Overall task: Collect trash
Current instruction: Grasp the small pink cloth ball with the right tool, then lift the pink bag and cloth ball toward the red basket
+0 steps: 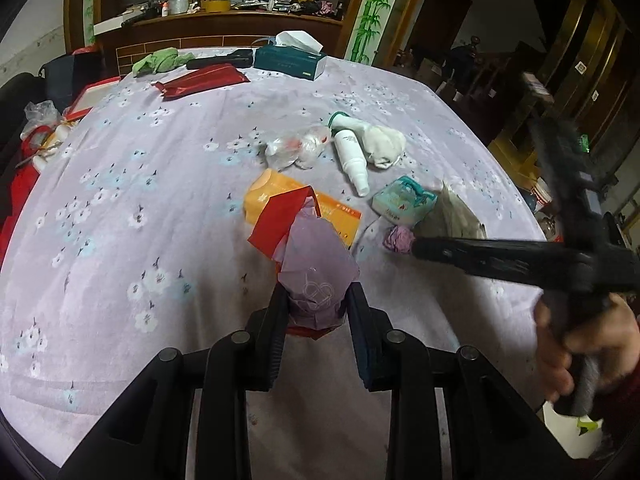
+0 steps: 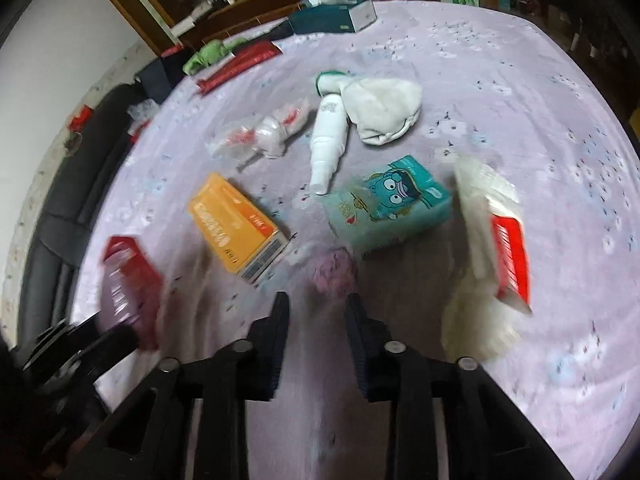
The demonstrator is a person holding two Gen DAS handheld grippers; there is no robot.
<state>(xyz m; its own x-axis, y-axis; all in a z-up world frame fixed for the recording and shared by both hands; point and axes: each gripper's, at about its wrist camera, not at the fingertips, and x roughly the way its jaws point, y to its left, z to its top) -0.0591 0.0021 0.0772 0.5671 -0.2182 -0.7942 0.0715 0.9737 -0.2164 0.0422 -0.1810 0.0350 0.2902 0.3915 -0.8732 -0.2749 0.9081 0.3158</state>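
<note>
Left wrist view: your left gripper (image 1: 316, 312) has its fingers (image 1: 276, 320) clamped on a red-and-lilac wrapper (image 1: 312, 264), held up off the floral-clothed tabletop (image 1: 120, 208). Behind it lies an orange box (image 1: 272, 196). To the right, your right gripper (image 1: 418, 247) reaches in with its tip touching a small crumpled purple wad (image 1: 396, 239), which sits on the cloth just in front of a teal tissue pack (image 1: 404, 200). Your right hand (image 1: 584, 344) grips the handle. Farther back lie a white spray bottle (image 1: 352, 156), a crumpled clear plastic bag (image 1: 298, 146) and a white cloth (image 1: 382, 146).

Right wrist view: your right gripper (image 2: 318, 304) has its fingers (image 2: 280, 320) spread apart with nothing between them, and the purple wad (image 2: 334, 272) lies blurred just ahead of the tips. The orange box (image 2: 236, 226) sits to its left, the teal tissue pack (image 2: 388, 204) to its right, and a white-and-red package (image 2: 496, 240) beyond that. At the left edge, the left gripper (image 2: 128, 338) holds the red wrapper (image 2: 130, 284).
</note>
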